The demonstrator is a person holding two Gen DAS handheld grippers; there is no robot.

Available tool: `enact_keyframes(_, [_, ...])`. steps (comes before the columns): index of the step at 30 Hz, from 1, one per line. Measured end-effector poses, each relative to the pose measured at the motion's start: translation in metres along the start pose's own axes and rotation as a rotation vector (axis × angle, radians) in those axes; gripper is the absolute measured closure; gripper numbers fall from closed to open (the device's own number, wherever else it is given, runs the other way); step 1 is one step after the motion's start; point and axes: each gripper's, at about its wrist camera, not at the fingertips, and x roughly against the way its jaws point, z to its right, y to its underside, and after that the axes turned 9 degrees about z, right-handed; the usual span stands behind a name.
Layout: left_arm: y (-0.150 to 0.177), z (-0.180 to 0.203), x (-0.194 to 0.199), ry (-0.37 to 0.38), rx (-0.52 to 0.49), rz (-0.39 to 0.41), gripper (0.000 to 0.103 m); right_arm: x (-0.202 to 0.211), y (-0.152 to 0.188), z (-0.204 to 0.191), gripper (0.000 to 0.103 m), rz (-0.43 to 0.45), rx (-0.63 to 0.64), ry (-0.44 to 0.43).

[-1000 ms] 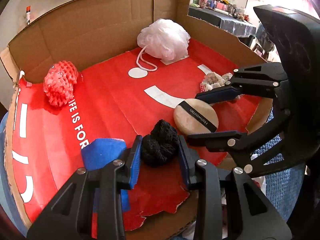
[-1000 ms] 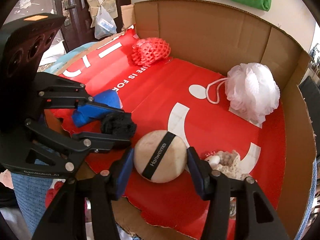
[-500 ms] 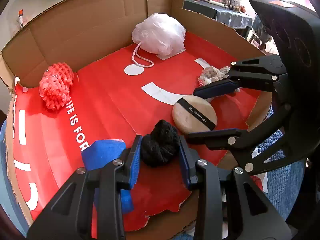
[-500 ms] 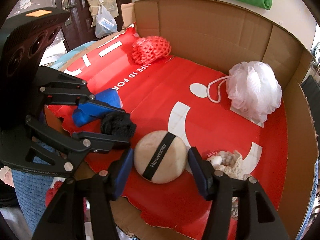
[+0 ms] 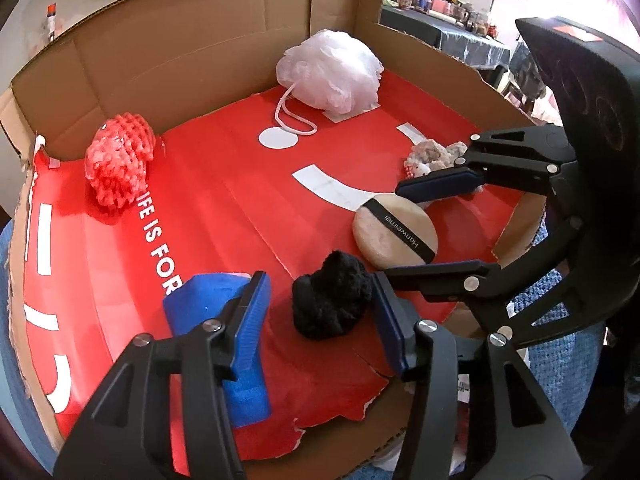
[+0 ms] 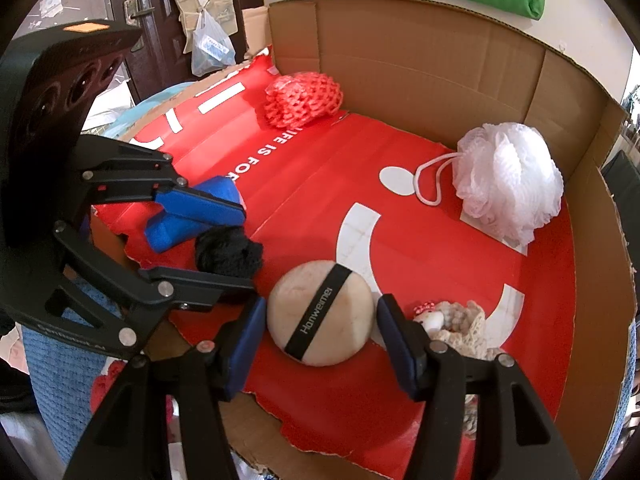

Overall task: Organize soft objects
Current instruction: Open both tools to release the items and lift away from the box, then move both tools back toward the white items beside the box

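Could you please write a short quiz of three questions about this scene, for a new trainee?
1. True or false: the left gripper is shut tight on the black scrunchie.
2. Which item lies between the fingers of the right gripper? A) white bath pouf B) beige powder puff C) red mesh sponge
3. Fill in: the white bath pouf lies near the ____ wall of the cardboard box.

Key: 1 false, it is open around it; 2 B; 3 back.
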Motion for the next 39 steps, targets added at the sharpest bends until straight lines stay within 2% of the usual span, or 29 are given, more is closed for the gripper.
enact_keyframes(3, [0.000, 0.001, 0.005, 0.000, 0.009, 0.014, 0.054, 0.001, 0.000, 0.000, 0.041, 0.002, -0.001, 0.001])
enact_keyframes(5, [0.000, 0.001, 0.011, 0.003, 0.018, 0.027, 0.053, 0.005, 0.000, -0.001, 0.036, 0.009, -0.005, 0.006])
enact_keyframes(8, [0.000, 0.002, 0.024, 0.007, 0.037, 0.067, 0.046, 0.015, -0.001, -0.003, 0.033, 0.031, -0.013, 0.006])
enact_keyframes(19, [0.012, 0.010, 0.101, -0.028, 0.167, 0.287, 0.031, 0.077, -0.002, -0.017, 0.019, 0.159, -0.063, 0.051])
enact_keyframes(23, [0.021, 0.019, 0.129, -0.060, 0.194, 0.369, 0.025, 0.105, 0.002, -0.025, 0.007, 0.223, -0.087, 0.081])
enact_keyframes(26, [0.030, 0.030, 0.148, -0.104, 0.199, 0.427, 0.022, 0.129, 0.007, -0.032, 0.000, 0.287, -0.114, 0.099])
enact_keyframes(33, [0.059, 0.057, 0.193, -0.217, 0.218, 0.572, 0.008, 0.185, 0.028, -0.052, 0.000, 0.452, -0.157, 0.250])
enact_keyframes(39, [0.084, 0.083, 0.212, -0.338, 0.197, 0.654, 0.003, 0.210, 0.057, -0.070, 0.000, 0.532, -0.187, 0.362])
